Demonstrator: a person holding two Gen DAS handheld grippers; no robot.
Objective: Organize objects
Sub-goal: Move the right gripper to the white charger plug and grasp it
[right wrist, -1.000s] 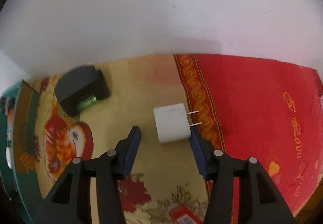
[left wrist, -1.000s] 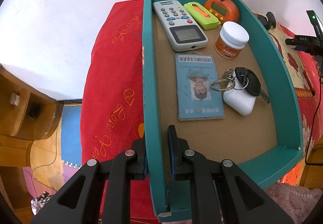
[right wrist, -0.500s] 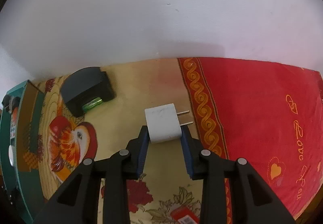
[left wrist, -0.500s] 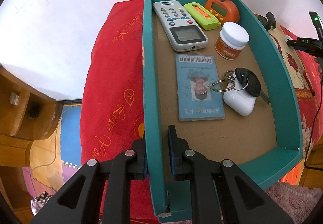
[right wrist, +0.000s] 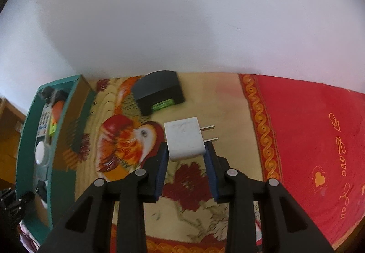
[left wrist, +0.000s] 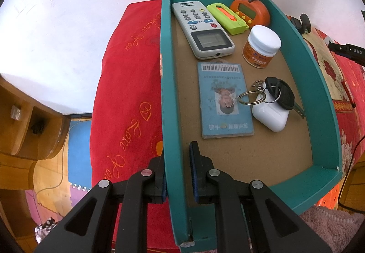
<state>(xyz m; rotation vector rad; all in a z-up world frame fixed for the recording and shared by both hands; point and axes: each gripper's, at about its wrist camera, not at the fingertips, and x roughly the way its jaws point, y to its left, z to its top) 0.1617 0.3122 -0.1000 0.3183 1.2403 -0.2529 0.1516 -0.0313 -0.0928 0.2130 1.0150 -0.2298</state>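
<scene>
My left gripper (left wrist: 176, 163) is shut on the left wall of a teal tray (left wrist: 167, 84). Inside lie a grey remote (left wrist: 202, 28), a green box cutter (left wrist: 227, 18), an orange monkey timer (left wrist: 249, 5), a white-capped jar (left wrist: 262, 46), a blue ID card (left wrist: 224, 99), and a black car key (left wrist: 280, 94) on a white earbud case (left wrist: 270, 114). My right gripper (right wrist: 186, 155) is shut on a white plug adapter (right wrist: 183, 138), its two prongs pointing right, lifted above the patterned cloth (right wrist: 228, 102). The teal tray (right wrist: 24, 136) shows at the left of the right wrist view.
A black box with a green battery (right wrist: 159, 92) sits on the cloth near the white wall. Red embroidered bedding (right wrist: 314, 134) spreads to the right. Wooden furniture (left wrist: 25, 120) and a floor with coloured mats lie left of the tray. A pink towel (left wrist: 330, 223) lies at the tray's near right corner.
My right gripper closed on the white plug adapter and lifted it off the cloth, moving toward the tray side. The left gripper kept its hold on the tray wall.
</scene>
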